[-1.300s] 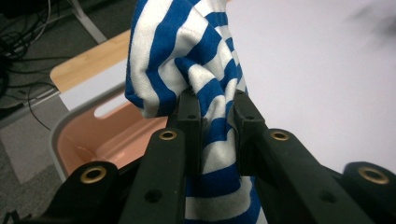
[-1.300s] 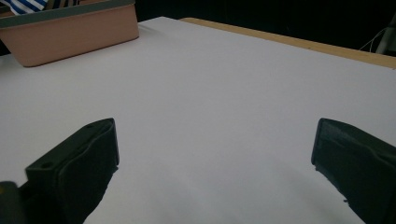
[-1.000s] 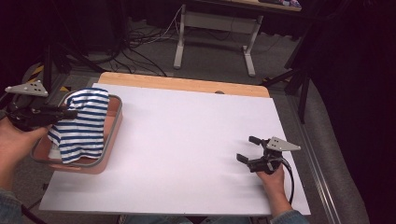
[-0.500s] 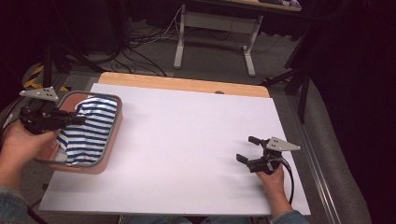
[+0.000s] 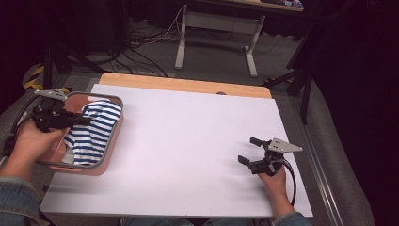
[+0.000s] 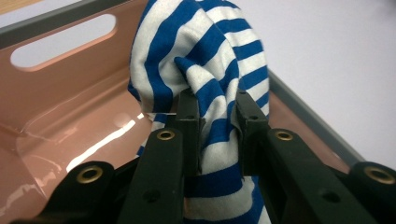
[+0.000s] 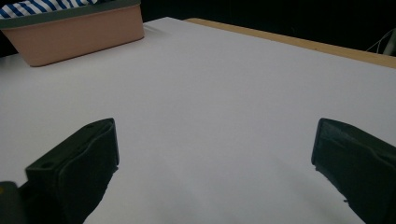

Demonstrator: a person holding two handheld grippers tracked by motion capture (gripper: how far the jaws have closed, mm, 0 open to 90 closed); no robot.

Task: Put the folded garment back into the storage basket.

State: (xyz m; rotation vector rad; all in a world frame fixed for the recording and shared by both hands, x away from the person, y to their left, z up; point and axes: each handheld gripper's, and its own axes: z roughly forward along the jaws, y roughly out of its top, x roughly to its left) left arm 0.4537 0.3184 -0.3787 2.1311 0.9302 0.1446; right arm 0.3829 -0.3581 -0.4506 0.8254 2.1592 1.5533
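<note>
Striped cloth in pink bin, left side.
Left gripper (image 6: 217, 116) clamped on blue-and-white striped cloth (image 6: 205, 60) inside bin (image 5: 110, 157); right gripper (image 5: 251, 150) jaws apart, well away.

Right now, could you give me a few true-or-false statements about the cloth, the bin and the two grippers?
1. The left gripper has its jaws pinched on the striped cloth. True.
2. The cloth lies flat on the white table. False: it hangs over the pink bin.
3. The right gripper holds a cup. False: its jaws are open and hold nothing.
4. The bin sits at the table's left side. True.
</note>
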